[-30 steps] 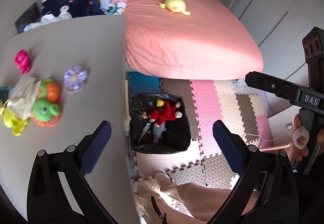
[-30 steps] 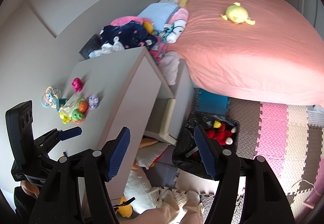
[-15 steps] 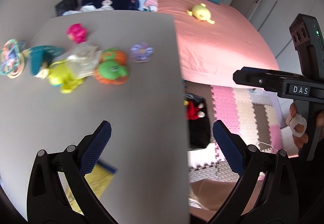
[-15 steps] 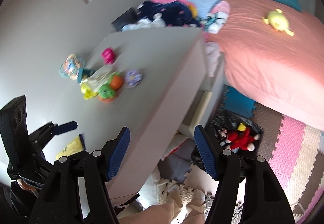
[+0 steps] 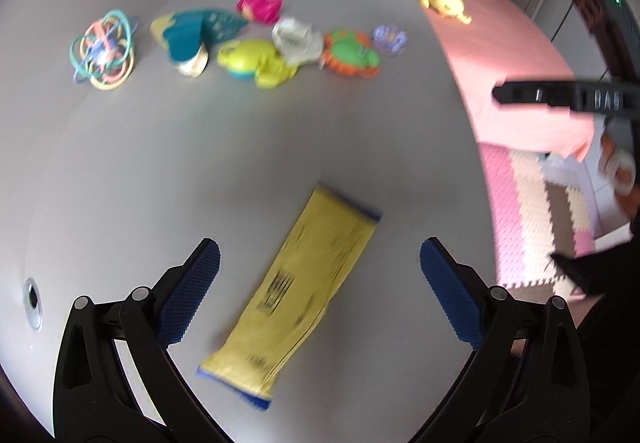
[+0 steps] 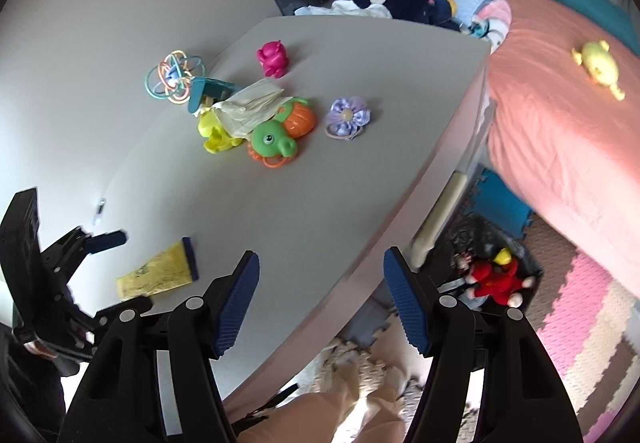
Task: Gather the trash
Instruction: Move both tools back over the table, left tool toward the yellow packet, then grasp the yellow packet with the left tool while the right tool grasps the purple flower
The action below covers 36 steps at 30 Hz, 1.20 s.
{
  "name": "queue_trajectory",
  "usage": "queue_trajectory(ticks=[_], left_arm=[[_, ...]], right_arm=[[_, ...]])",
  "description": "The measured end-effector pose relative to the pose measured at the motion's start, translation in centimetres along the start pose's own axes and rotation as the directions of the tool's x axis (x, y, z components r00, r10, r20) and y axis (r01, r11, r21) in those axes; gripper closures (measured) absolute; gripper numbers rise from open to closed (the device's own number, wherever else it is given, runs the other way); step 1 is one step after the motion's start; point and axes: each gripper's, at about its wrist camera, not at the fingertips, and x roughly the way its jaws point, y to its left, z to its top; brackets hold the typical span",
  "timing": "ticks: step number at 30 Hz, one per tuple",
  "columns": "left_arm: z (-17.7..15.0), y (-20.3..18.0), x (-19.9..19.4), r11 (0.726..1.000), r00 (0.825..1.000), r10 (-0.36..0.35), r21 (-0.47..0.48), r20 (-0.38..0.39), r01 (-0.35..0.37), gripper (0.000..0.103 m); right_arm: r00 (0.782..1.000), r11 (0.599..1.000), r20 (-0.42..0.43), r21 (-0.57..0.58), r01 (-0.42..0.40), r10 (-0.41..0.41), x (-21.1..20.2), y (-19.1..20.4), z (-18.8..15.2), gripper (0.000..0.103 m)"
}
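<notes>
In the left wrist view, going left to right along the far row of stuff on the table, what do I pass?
Ring rattle ball → teal card → yellow-green toy → crumpled paper → green and orange turtle toy → purple flower hair tie.

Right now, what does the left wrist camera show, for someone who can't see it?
A flat yellow wrapper with blue ends lies on a grey table, between the open left tongs held above it. Farther back sit bright baby toys and crumpled paper, with a pink bed to the right.
</notes>
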Motion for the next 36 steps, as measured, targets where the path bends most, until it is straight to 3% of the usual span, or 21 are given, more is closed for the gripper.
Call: queue_trajectory(ticks=[6, 9, 14, 18, 21, 23, 24, 28, 33, 36], left_arm=[[-2.6, 1.3, 1.3, 0.999, 0.998, 0.035, -0.016, -0.059, -0.036, 0.006], [-3.1, 2.3, 1.6, 0.994, 0.995, 0.083, -0.072, -0.055, -0.087, 0.009], [-3.2, 3.9, 1.9, 0.978, 0.994, 0.102, -0.18, -0.037, -0.107, 0.028], [-2.9, 4.2, 2.0, 0.964, 0.99, 0.14, -0.226, -0.009, -0.139, 0.033], [-2.6, 4.6, 2.1, 0.944, 0.984, 0.179, -0.285, 0.022, -0.165, 0.042], [-2.3, 5.2, 2.0, 0.932, 0.979, 0.2, -0.314, 0.035, -0.18, 0.059], [-2.2, 5.4, 2.0, 0.928, 0.978, 0.206, -0.324, 0.037, -0.183, 0.062], [-1.9, 6.5, 1.9, 0.919, 0.982, 0.178, -0.368, 0.061, -0.143, 0.082], [-1.6, 6.9, 1.7, 0.899, 0.99, 0.108, -0.435, 0.085, -0.061, 0.083], [-1.0, 6.5, 1.7, 0.892, 0.991, 0.089, -0.452, 0.097, -0.035, 0.083]], right_arm=[[0.999, 0.998, -0.009, 0.046, -0.035, 0.036, 0.6, -0.6, 0.4, 0.036], [0.998, 0.995, -0.012, 0.085, -0.056, 0.058, 0.9, -1.1, 0.6, 0.036], [0.999, 0.99, -0.018, 0.135, -0.036, 0.039, 1.6, -1.8, 0.8, 0.036], [1.0, 0.99, -0.015, 0.14, -0.022, 0.024, 1.9, -1.9, 1.0, 0.036], [1.0, 0.991, -0.013, 0.136, -0.016, 0.018, 2.3, -1.9, 1.2, 0.036], [1.0, 0.991, -0.013, 0.131, -0.011, 0.013, 2.5, -1.8, 1.4, 0.036], [1.0, 0.992, -0.013, 0.13, -0.007, 0.009, 2.7, -1.8, 1.5, 0.036], [1.0, 0.992, -0.005, 0.127, 0.002, -0.001, 3.2, -2.0, 2.1, 0.037], [0.999, 0.995, 0.021, 0.092, 0.03, -0.032, 3.9, -2.1, 3.7, 0.052], [0.998, 0.995, 0.038, 0.085, 0.046, -0.049, 4.7, -2.2, 5.2, 0.053]])
